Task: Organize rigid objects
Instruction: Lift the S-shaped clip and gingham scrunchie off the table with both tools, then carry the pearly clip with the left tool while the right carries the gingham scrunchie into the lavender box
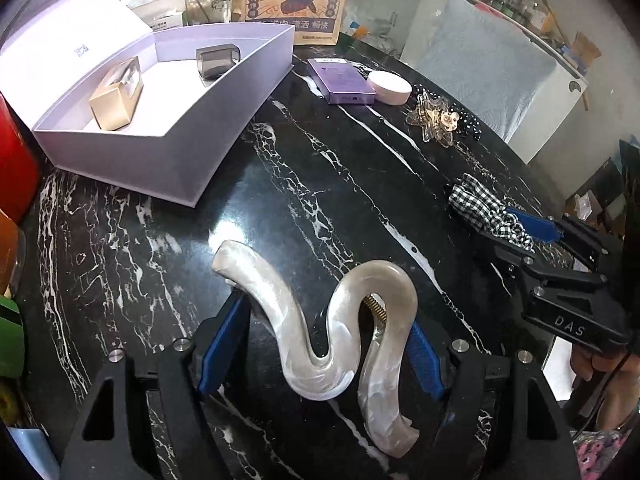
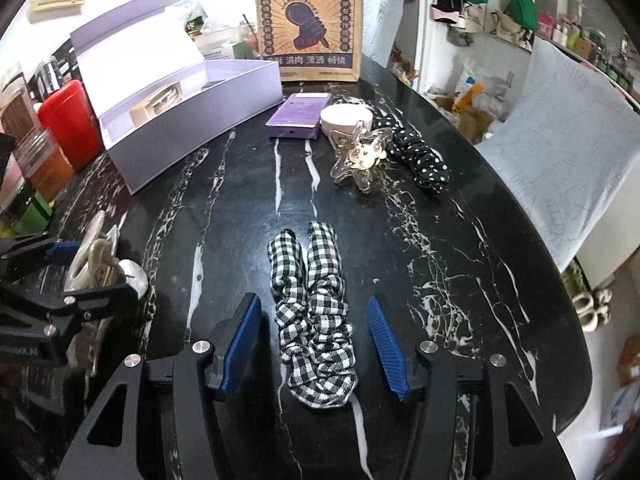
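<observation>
Black marble with white veins makes up the round table, crowded at its far edge by a printed paper bag and an open lilac box holding two small cartons. At the near edge, the left gripper clasps a pearly S-shaped hair claw: both blue pads press its sides, and its long axis runs from near right to far left, the curled tip pointing toward the box. That box lies ahead and to the left of the claw, nearer this hand than the other, so the coming move is probably a carry along the claw's own line into the open tray.

Right of it, the right gripper stands released, its jaws well apart, with a black-and-white gingham scrunchie lying between them untouched by either pad. The scrunchie's long axis points straight away toward the far edge. Beyond it sit a clear star-shaped clip, a dotted scrunchie, a pink round tin and a purple carton.
</observation>
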Motion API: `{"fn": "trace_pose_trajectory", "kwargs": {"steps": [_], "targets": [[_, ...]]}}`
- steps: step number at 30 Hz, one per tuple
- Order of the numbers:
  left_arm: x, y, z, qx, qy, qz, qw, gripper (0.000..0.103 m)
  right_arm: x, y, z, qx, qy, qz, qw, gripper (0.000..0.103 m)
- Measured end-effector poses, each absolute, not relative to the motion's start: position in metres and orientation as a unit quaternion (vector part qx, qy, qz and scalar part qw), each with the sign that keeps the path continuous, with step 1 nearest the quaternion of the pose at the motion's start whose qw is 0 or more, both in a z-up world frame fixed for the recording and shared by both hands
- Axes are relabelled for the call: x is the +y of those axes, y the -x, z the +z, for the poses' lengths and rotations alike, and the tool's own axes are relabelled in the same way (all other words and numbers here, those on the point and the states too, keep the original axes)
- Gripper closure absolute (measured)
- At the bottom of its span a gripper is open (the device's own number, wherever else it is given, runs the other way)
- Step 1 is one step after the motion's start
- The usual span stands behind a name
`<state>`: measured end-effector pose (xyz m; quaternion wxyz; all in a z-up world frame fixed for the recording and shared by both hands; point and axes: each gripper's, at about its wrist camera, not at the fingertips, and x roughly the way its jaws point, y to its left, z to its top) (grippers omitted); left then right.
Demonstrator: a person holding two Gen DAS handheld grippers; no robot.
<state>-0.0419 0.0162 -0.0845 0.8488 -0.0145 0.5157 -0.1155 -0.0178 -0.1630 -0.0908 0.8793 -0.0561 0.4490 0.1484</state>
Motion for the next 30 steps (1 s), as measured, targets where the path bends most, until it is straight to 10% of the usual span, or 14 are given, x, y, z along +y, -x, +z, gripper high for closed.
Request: {"fn": "trace_pose_trajectory", "kwargs": {"steps": [12,30], "targets": [[0.016,0.040,-0.083,0.520,0.014,-0.117,0.846,0.044,-0.154,0.009,-0.090,0.452,0.089,0.146,0.876,0.076],[0.024,0.025,-0.069,0.503,0.023,-0.124,0.855,0.045,-0.151,0.001,-0.083,0.460,0.063,0.159,0.871,0.078]]}}
